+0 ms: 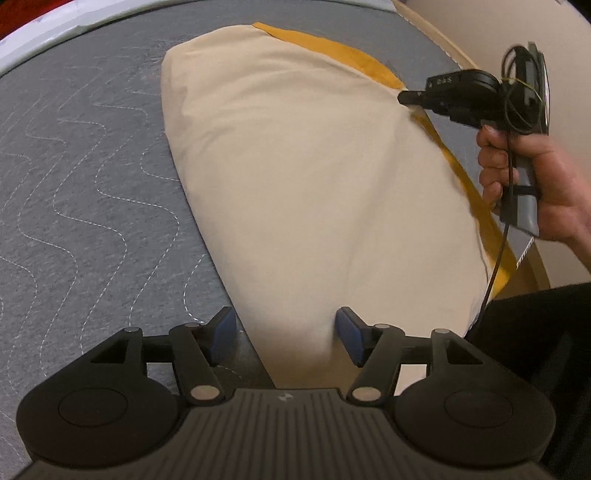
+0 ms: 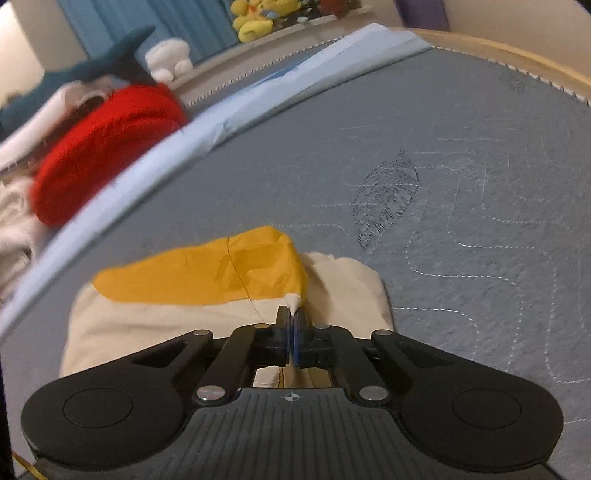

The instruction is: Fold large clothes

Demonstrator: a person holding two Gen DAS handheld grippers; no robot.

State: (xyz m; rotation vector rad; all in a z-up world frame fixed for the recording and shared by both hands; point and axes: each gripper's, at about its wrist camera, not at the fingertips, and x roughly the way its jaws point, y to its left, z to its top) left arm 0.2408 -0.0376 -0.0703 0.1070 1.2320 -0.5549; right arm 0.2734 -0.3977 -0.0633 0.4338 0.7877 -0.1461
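Note:
A large cream garment with an orange-yellow band lies folded on the grey quilted bed cover. My left gripper is open, its blue pads either side of the garment's near corner. My right gripper shows at the garment's far right edge in the left wrist view, held in a hand. In the right wrist view my right gripper is shut on the garment's edge where the orange band meets the cream cloth.
A red knit item, white and teal clothes and a pale blue sheet lie along the far side of the bed. Plush toys sit on a ledge. A wooden bed rim runs by the wall.

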